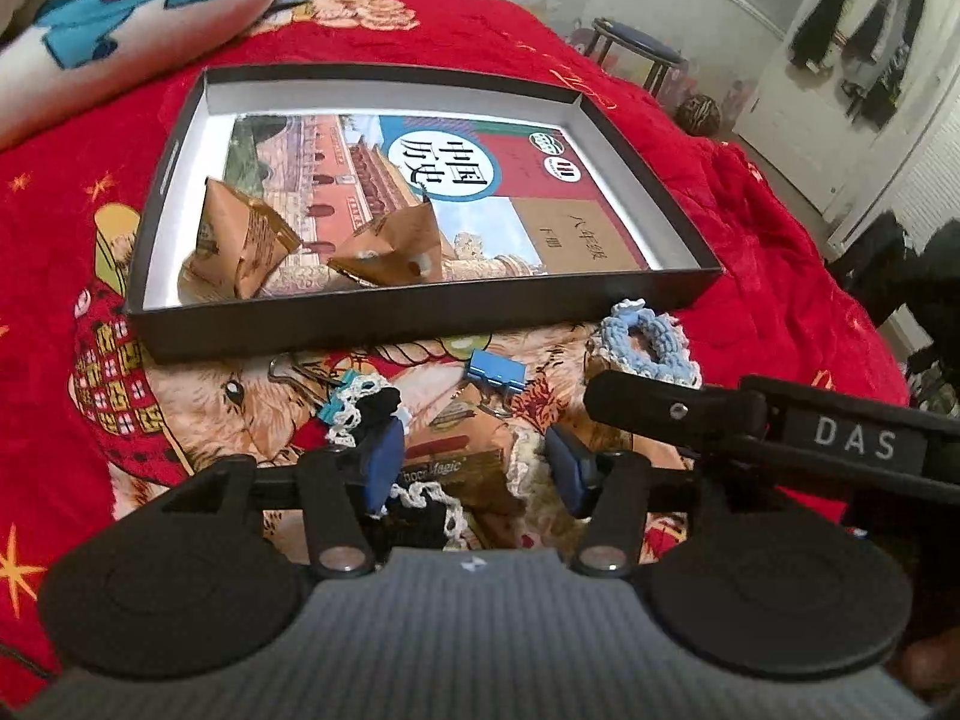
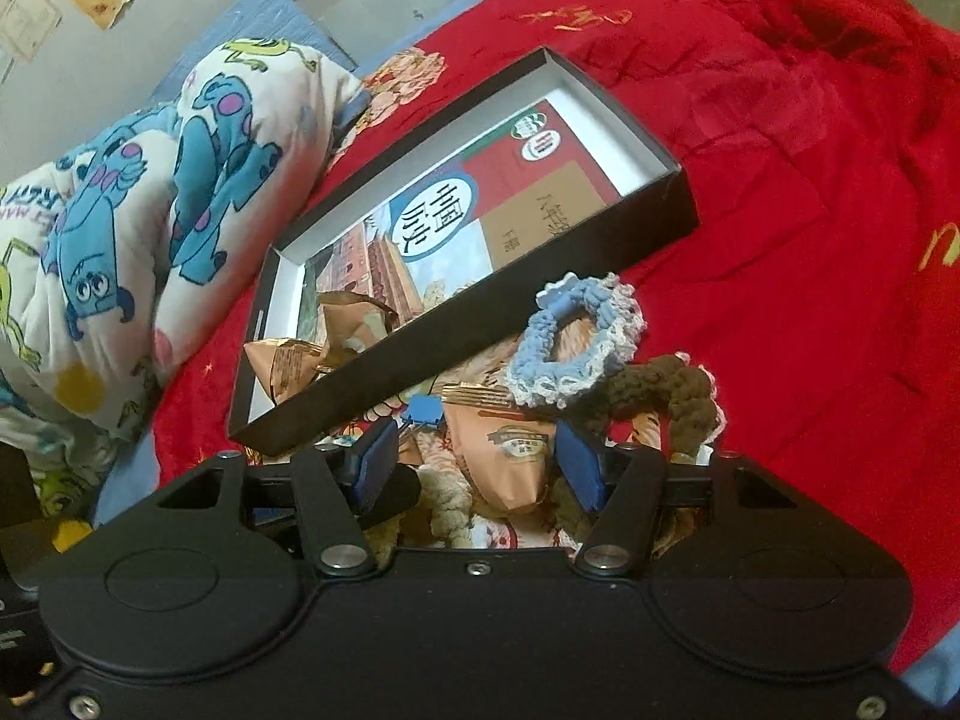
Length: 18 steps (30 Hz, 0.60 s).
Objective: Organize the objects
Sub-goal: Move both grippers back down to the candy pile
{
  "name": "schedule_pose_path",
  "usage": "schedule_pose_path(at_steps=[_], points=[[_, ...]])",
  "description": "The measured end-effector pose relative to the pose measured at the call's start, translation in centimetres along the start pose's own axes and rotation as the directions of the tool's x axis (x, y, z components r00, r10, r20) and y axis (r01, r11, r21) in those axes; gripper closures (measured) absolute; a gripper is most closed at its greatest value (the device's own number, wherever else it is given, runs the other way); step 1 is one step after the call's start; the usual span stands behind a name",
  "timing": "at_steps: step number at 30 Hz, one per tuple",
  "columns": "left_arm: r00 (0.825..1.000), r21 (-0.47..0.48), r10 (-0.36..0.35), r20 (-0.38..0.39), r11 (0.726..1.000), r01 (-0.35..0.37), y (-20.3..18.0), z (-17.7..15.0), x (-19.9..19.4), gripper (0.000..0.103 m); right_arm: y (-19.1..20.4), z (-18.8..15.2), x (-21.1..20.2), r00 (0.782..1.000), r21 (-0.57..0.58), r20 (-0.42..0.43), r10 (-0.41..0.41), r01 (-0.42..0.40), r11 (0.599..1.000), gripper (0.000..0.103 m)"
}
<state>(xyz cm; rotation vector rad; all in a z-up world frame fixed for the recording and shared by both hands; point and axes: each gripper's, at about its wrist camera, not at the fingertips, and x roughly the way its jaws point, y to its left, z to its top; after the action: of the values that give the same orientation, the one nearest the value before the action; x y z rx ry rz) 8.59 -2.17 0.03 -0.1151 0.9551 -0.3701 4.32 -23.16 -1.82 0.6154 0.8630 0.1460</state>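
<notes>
A: Left wrist view. The left gripper (image 1: pixel 474 468) hangs over the red blanket (image 1: pixel 120 138), jaws about half apart. A black-and-white crochet piece (image 1: pixel 366 408) lies against the left pad (image 1: pixel 379 468); whether the pad presses on it, I cannot tell. A brown snack packet (image 1: pixel 456 450) lies on the blanket in the gap, clear of both pads.

B: The box?

A: The black box (image 1: pixel 420 318) sits mid-blanket, near wall towards the gripper. Inside: a history textbook (image 1: pixel 456 180) flat on the floor, two crumpled brown packets (image 1: pixel 252 240) at the near-left corner. A blue binder clip (image 1: pixel 495 373) and a blue crochet ring (image 1: pixel 645 342) lie on the blanket just outside the near wall. The right gripper's body crosses the right edge of the frame.

B: Right wrist view?

A: The right gripper (image 2: pixel 477 468) is also half open. A tan snack packet (image 2: pixel 510 450) lies between the pads, not pinched. A brown crochet ring (image 2: pixel 666 390) lies at the right pad, the blue crochet ring just past it, against the box's near wall.
</notes>
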Motion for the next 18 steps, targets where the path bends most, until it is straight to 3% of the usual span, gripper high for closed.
schedule_pose_path(at_steps=[4, 7, 11, 18], points=[[0.999, -0.060, -0.046, 0.003, 0.997, 0.046, 1.0, 0.4, -0.4, 0.037, -0.6, 0.2, 0.0, 1.000, 0.031, 0.001, 0.016, -0.016, 0.999, 0.047], [0.998, -0.124, -0.061, 0.003, 0.990, 0.061, 1.8, 0.5, -0.4, 0.038, -0.9, 0.3, -0.1, 1.000, 0.054, 0.003, 0.027, -0.027, 0.998, 0.049], [0.999, -0.105, -0.044, -0.007, 0.994, 0.043, 1.5, 0.5, 0.1, 0.054, -0.7, 0.2, -0.1, 1.000, 0.040, 0.004, 0.016, -0.016, 0.999, 0.050], [0.998, -0.173, -0.069, -0.001, 0.983, 0.068, 2.4, 0.9, 0.2, 0.054, -0.6, 0.3, 0.2, 1.000, 0.033, 0.001, 0.012, -0.012, 0.999, 0.050]])
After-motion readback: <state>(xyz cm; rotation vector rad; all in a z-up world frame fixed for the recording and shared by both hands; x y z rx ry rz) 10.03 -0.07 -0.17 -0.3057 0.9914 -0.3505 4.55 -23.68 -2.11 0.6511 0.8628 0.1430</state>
